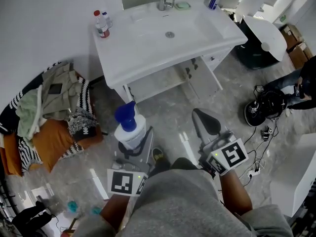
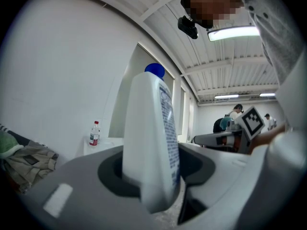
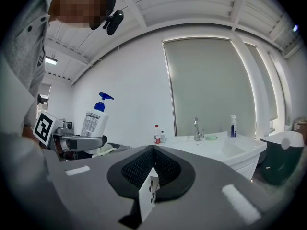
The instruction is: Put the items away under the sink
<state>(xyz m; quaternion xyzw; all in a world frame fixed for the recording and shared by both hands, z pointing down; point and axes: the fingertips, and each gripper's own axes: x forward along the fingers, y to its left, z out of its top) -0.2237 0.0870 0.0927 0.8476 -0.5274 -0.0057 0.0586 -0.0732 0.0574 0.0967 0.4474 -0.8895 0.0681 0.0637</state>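
Clear, red-capped water bottle (image 1: 101,24) stands on the white sink's (image 1: 118,58) left corner. Left gripper (image 1: 133,138) clamps an upright white plastic pump bottle (image 1: 130,128) with a blue nozzle, above the floor before the open under-sink cabinet (image 1: 158,85). Right gripper (image 1: 205,123): jaws pressed together, holding nothing.

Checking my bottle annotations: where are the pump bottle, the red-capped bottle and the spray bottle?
pump bottle (image 1: 129,133): head view, white body.
red-capped bottle (image 1: 102,29): head view, label.
spray bottle (image 1: 212,3): head view, blue lower part.
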